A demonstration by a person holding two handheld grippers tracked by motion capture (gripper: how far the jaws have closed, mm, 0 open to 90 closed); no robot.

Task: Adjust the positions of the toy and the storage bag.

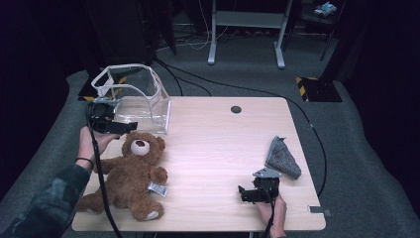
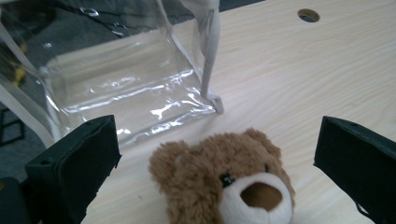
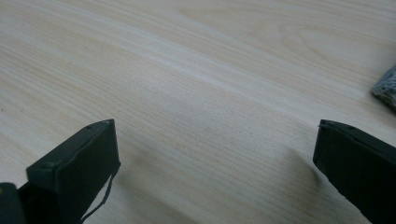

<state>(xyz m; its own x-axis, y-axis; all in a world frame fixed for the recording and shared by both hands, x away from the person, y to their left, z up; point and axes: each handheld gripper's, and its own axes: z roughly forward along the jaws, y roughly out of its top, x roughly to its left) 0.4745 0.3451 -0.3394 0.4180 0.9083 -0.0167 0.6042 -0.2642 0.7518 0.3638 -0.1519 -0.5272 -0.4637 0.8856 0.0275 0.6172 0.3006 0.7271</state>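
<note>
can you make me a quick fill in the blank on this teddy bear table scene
1. The teddy bear lies on its ____ on the table.
2. The clear plastic bag stands at the table's far ____ corner in the high view.
3. The left gripper has its jaws ____ above the bear's head.
4. The grey cloth lies nearest the ____ gripper.

Missing words: back; left; open; right

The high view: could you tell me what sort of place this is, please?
Probably a lab or recording workspace: a wooden table on grey carpet, loose cables across the floor, and a metal stand behind.
</note>
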